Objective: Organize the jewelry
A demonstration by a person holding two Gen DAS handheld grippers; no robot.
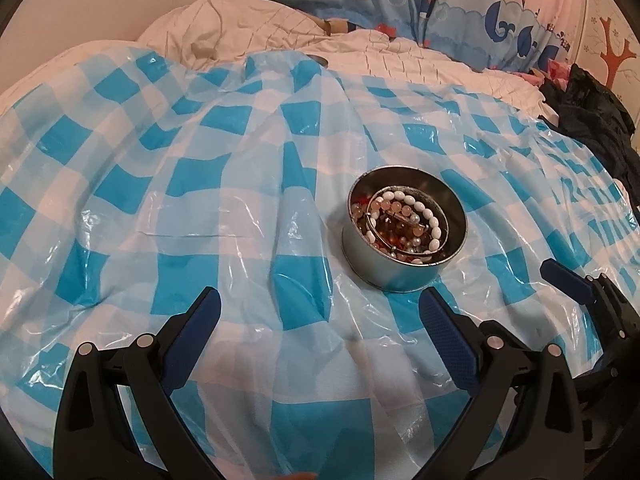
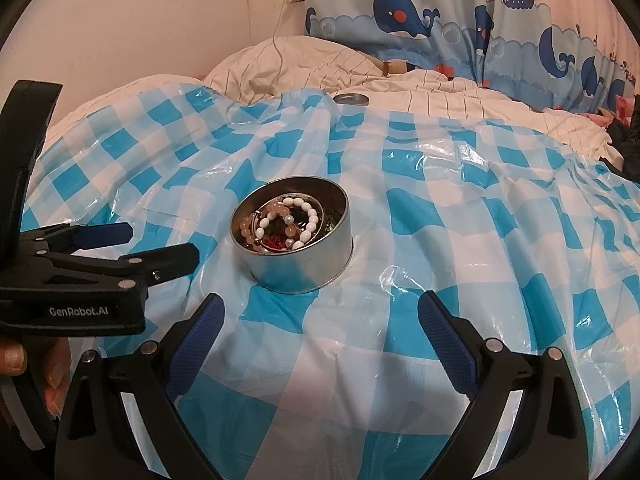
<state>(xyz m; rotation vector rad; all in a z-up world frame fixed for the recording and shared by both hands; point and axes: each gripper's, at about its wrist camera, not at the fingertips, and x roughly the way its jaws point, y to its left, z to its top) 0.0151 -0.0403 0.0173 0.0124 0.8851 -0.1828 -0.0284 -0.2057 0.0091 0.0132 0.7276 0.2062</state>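
While both grippers hang spread wide and empty over the bed, the round tin (image 2: 294,236) of beaded bracelets (image 2: 294,220) sits on the checked plastic sheet (image 2: 480,240), straight ahead of the right gripper (image 2: 320,320) and ahead-right of the left gripper (image 1: 320,320); the right looks nearer

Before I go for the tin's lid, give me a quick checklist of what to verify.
1. Round metal tin upright on the blue-and-white checked plastic sheet: ok.
2. White bead bracelet and the other beads all inside the tin, none on the sheet: ok.
3. Left gripper open and empty: ok.
4. Right gripper open and empty: ok.
5. Flat round metal lid located, beyond the sheet's far edge on the white bedding: ok.
6. Lid fits this tin: cannot tell.
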